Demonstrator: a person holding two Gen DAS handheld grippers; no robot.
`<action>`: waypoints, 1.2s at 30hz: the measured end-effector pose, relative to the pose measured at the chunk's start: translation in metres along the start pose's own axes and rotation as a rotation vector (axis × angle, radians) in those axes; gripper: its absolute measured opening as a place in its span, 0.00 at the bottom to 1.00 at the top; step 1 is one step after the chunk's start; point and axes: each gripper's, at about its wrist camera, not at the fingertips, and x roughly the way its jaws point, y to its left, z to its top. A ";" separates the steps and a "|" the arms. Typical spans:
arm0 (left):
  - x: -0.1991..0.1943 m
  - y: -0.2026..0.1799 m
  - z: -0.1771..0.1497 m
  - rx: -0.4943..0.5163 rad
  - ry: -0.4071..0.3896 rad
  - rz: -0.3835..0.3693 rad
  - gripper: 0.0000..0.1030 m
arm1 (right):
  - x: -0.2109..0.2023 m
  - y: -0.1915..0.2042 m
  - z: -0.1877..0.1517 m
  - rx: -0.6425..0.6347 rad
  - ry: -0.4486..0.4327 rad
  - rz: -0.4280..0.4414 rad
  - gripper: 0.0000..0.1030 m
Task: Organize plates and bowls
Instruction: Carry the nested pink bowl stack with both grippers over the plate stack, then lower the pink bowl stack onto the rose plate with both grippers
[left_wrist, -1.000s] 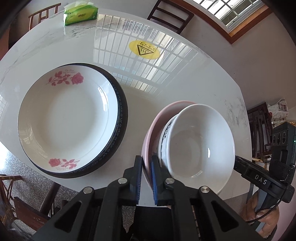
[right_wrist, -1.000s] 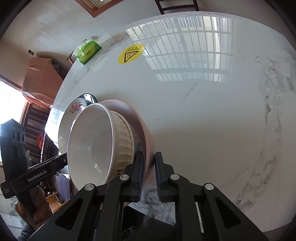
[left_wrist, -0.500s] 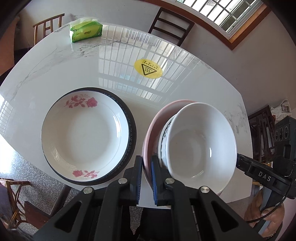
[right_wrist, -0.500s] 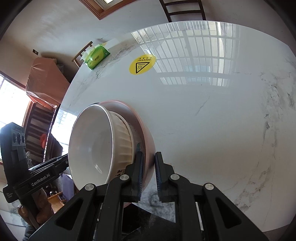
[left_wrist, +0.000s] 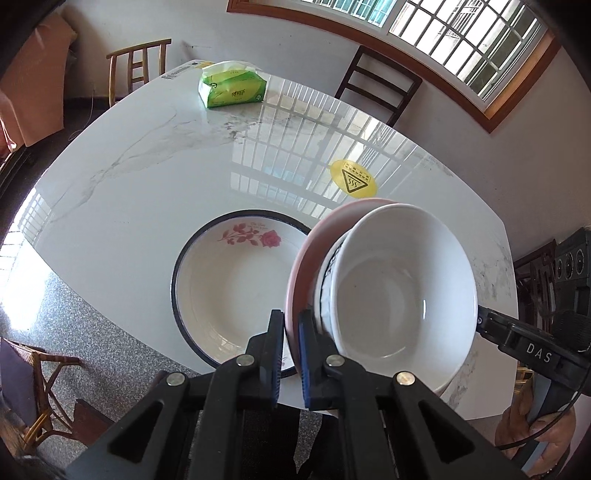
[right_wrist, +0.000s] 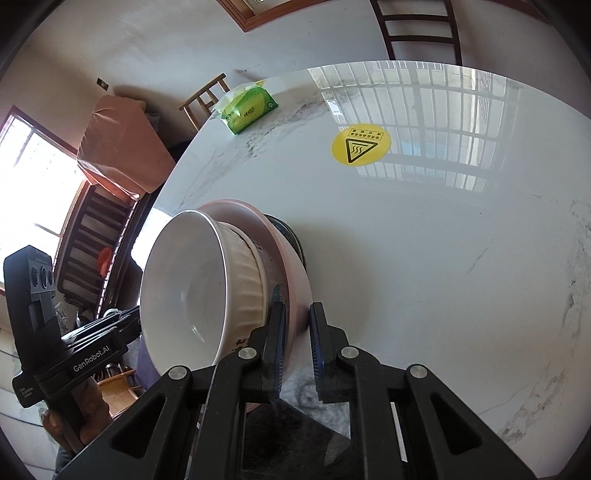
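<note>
- Raised since the earlier frame: pale pink ceramic plate (left_wrist: 314, 236) carrying ribbed white bowl (left_wrist: 402, 291), above rose-patterned plate (left_wrist: 236, 291).
- Left gripper (left_wrist: 291, 354) and right gripper (right_wrist: 297, 343) pinch opposite pink rims; keep level, lower centred.

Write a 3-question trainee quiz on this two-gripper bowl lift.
1. True or false: the white bowl sits inside the pink bowl.
2. Which bowl's rim does the left gripper pinch? A white, B pink, C rose plate.
3. What green item lies at the table's far edge?

Key: 1 true. 2 B; the right gripper clamps the opposite rim. 3 the tissue pack.
</note>
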 end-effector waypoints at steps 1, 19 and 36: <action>-0.002 0.005 0.001 -0.003 -0.002 0.004 0.06 | 0.002 0.004 0.001 -0.004 0.001 0.004 0.14; 0.008 0.068 0.014 -0.079 -0.001 0.041 0.04 | 0.057 0.051 0.020 -0.018 0.067 0.054 0.15; 0.023 0.073 0.017 -0.070 0.001 0.064 0.04 | 0.070 0.046 0.018 0.014 0.091 0.066 0.15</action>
